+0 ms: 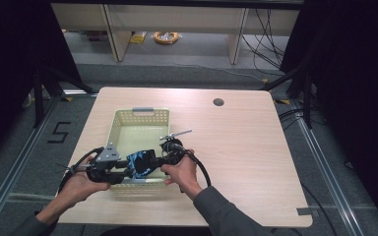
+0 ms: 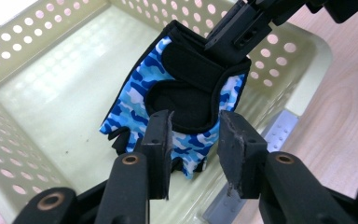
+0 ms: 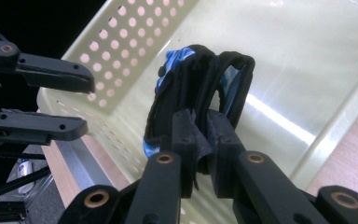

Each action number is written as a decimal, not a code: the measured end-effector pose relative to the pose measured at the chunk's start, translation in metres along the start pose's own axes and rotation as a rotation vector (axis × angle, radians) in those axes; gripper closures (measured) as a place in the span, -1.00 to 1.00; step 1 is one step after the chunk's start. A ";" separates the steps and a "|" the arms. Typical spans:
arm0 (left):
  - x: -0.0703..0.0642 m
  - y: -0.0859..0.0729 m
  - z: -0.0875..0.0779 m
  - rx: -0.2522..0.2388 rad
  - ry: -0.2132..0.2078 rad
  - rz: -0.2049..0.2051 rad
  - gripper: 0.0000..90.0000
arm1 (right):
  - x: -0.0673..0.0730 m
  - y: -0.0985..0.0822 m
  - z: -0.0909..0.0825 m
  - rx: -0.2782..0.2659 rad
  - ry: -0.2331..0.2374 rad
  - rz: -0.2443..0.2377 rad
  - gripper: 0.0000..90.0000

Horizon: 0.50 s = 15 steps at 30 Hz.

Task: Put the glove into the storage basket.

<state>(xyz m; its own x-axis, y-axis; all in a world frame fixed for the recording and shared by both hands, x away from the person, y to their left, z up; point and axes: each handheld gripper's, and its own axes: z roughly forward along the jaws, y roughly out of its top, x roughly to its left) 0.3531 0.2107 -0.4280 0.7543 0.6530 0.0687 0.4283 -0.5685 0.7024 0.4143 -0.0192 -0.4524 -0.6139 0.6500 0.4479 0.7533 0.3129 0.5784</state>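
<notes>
Soft cloth glove (image 2: 182, 93) with camouflage print, glossy perforated plastic basket (image 1: 123, 123), matt wood-grain table (image 1: 246, 147)

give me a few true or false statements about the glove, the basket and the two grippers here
1. The right gripper is clamped on the glove. True.
2. The glove is plain red. False: it is blue camouflage with black parts.
3. The left gripper pinches the glove tightly. False: its jaws stand apart, their pads clear of the glove beyond them.
4. The glove hangs over the basket. True.
5. The basket is dark blue and solid-walled. False: it is pale yellow-green with perforated walls.
</notes>
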 end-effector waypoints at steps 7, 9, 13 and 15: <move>-0.001 0.002 -0.001 -0.011 -0.009 -0.001 0.37 | 0.002 0.000 -0.002 0.027 -0.052 -0.066 0.76; -0.001 0.003 -0.001 -0.018 0.004 0.012 0.36 | 0.003 0.000 -0.002 0.032 -0.070 -0.076 0.74; -0.003 0.003 -0.001 -0.019 -0.003 0.004 0.35 | 0.004 0.002 -0.003 0.044 -0.111 -0.125 0.72; -0.004 0.004 -0.001 -0.020 -0.012 -0.006 0.33 | 0.006 0.003 -0.004 0.066 -0.128 -0.093 0.71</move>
<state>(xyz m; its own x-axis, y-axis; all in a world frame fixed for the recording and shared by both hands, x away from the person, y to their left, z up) 0.3511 0.2065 -0.4249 0.7576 0.6503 0.0562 0.4225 -0.5543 0.7171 0.4119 -0.0171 -0.4449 -0.6497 0.6978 0.3017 0.7111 0.4176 0.5656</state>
